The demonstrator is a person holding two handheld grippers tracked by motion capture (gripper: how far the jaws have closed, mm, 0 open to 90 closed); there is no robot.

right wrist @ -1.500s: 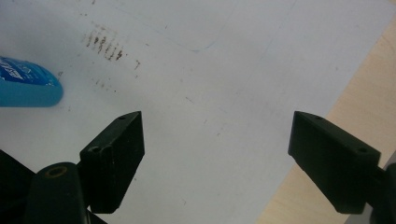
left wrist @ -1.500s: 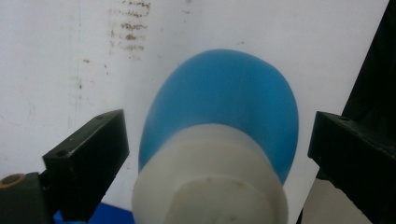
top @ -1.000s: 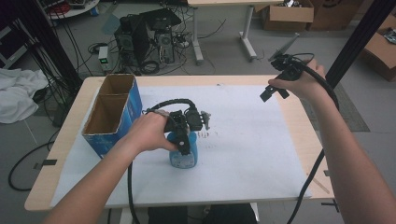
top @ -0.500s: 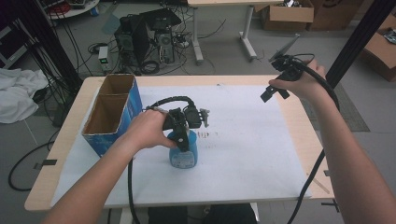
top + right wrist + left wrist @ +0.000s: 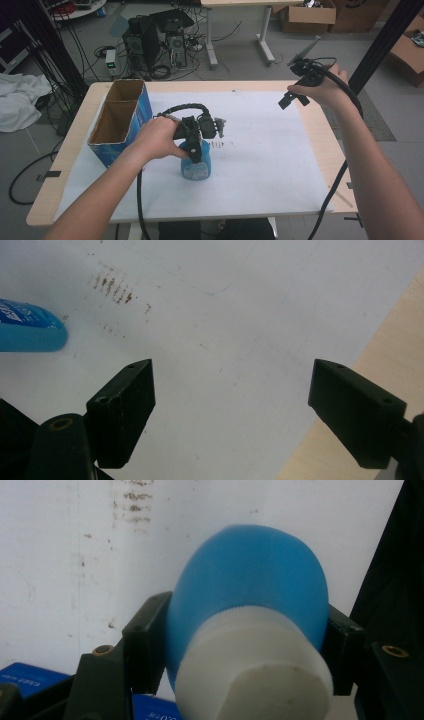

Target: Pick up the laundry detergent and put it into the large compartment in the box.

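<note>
A blue bottle [image 5: 196,167] with a white cap [image 5: 255,680] rests on the white paper near the middle of the table. My left gripper [image 5: 196,150] comes down on it from above. Its jaws have just been closing and now press on both sides of the blue body [image 5: 250,595], just behind the cap. My right gripper [image 5: 292,100] is held up over the far right of the table, well away from the bottle. In the right gripper view its jaws stand wide apart around nothing [image 5: 232,405], and the bottle [image 5: 30,332] lies far off at the left edge.
A blue cardboard box [image 5: 117,125] with two open-topped compartments stands at the left of the table. A white paper sheet [image 5: 260,165] covers most of the wooden tabletop [image 5: 325,150] and has small brown marks [image 5: 220,144] beside the bottle. Cables trail from both grippers.
The left gripper's jaws have come in against the blue bottle. Both hands stay where they were.
</note>
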